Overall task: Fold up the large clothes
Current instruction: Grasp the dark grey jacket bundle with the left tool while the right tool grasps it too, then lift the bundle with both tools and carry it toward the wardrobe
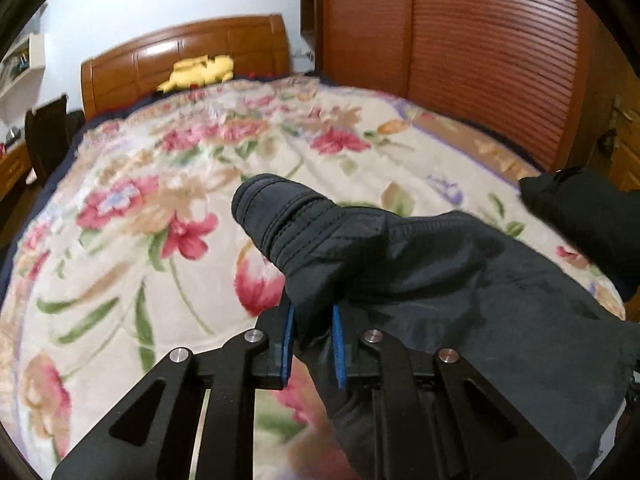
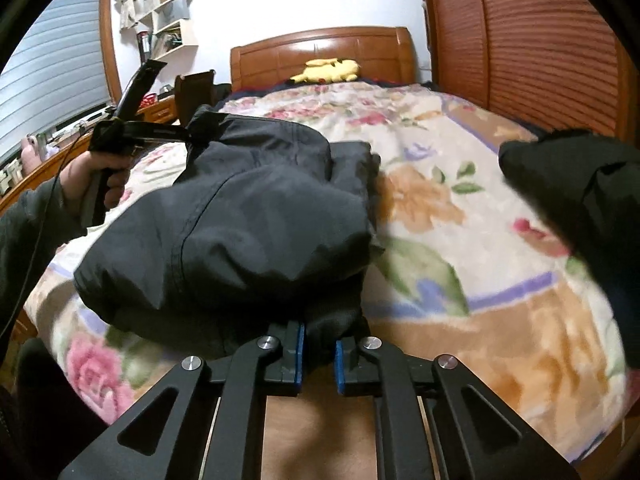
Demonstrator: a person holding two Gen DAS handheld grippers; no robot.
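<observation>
A large black jacket point(image 2: 240, 220) hangs in a bunched heap over the floral bedspread point(image 2: 460, 220), held up by both grippers. My left gripper point(image 1: 312, 340) is shut on the jacket's ribbed cuff point(image 1: 280, 220), which sticks up past its blue pads point(image 1: 287, 344). In the right wrist view the left gripper point(image 2: 188, 136) shows at the far left, clamped on the cloth. My right gripper point(image 2: 320, 356) is shut on the jacket's lower edge. A second black piece point(image 2: 580, 184), sleeve or other garment, lies at the right bed edge, also seen in the left wrist view point(image 1: 584, 216).
A yellow plush toy point(image 2: 328, 70) lies by the wooden headboard point(image 2: 320, 48). A slatted wooden wardrobe point(image 2: 540, 40) stands along the bed's right side. A dark chair point(image 2: 196, 92) and a desk stand to the left, under wall shelves point(image 2: 172, 20) and a window.
</observation>
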